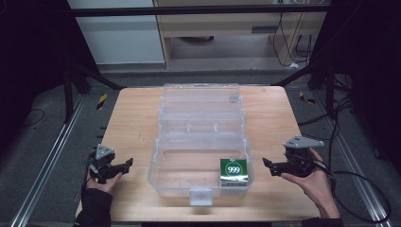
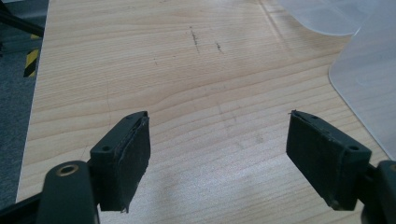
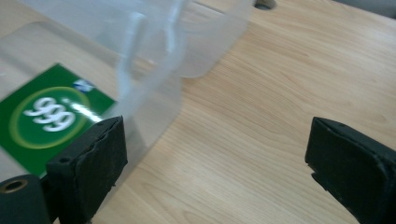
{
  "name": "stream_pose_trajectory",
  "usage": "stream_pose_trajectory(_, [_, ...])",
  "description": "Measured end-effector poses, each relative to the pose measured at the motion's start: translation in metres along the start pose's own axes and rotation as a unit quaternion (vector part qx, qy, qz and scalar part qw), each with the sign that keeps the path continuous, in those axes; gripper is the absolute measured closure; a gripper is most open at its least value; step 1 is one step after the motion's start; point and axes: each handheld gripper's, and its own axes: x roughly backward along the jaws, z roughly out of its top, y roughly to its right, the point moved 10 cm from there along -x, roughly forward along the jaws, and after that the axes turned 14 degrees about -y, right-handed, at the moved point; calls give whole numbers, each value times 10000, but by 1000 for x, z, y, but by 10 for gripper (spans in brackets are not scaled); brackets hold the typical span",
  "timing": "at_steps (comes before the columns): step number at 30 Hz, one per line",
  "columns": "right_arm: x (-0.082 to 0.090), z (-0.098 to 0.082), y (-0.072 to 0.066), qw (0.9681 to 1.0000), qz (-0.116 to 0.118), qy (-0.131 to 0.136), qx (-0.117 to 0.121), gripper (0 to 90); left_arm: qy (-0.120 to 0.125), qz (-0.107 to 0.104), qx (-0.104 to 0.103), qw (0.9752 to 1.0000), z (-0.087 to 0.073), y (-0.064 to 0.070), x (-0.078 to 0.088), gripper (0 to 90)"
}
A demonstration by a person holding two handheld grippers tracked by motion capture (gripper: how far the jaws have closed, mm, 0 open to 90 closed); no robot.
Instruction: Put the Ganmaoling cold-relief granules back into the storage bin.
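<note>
A clear plastic box (image 1: 156, 165) stands open in the middle of the wooden table, its lid (image 1: 201, 101) folded back away from me. Inside, in its near right corner, lies a green carton marked 999 (image 1: 234, 170), which the right gripper view shows through the box wall (image 3: 44, 119). My left gripper (image 1: 126, 164) rests open over bare wood left of the box, jaws wide apart and empty (image 2: 218, 156). My right gripper (image 1: 265, 163) is open just right of the box, jaws spread with nothing between them (image 3: 217, 161).
The table (image 1: 132, 123) has bare wood on both sides of the box. A latch tab (image 1: 200, 195) sticks out at the box's near wall. Metal rails (image 1: 45, 161) and cables (image 1: 364, 179) run on the floor beside the table.
</note>
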Motion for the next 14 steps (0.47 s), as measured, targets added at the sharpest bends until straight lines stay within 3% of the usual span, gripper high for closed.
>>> stream_pose_trajectory(2, [-4, -3, 10, 9997, -194, 69, -161, 55, 3, -4, 2, 10000, 0, 0, 0, 215])
stream_pose_trajectory(4, [-9, -7, 17, 9988, -240, 131, -396, 51, 17, -7, 16, 10000, 0, 0, 0, 218])
stream_pose_trajectory(5, [-9, -7, 17, 9988, -240, 131, -396, 51, 17, -7, 16, 10000, 0, 0, 0, 219])
stream_pose_trajectory(7, [-17, -16, 27, 9971, -458, 121, -592, 49, 13, -7, 15, 10000, 0, 0, 0, 222])
stream_pose_trajectory(12, [-30, -32, 40, 9929, -654, 105, -983, 48, 4, -11, 4, 10000, 0, 0, 0, 233])
stream_pose_trajectory(14, [-31, -34, 42, 9925, -660, 93, -1026, 45, 3, -17, 7, 10000, 0, 0, 0, 238])
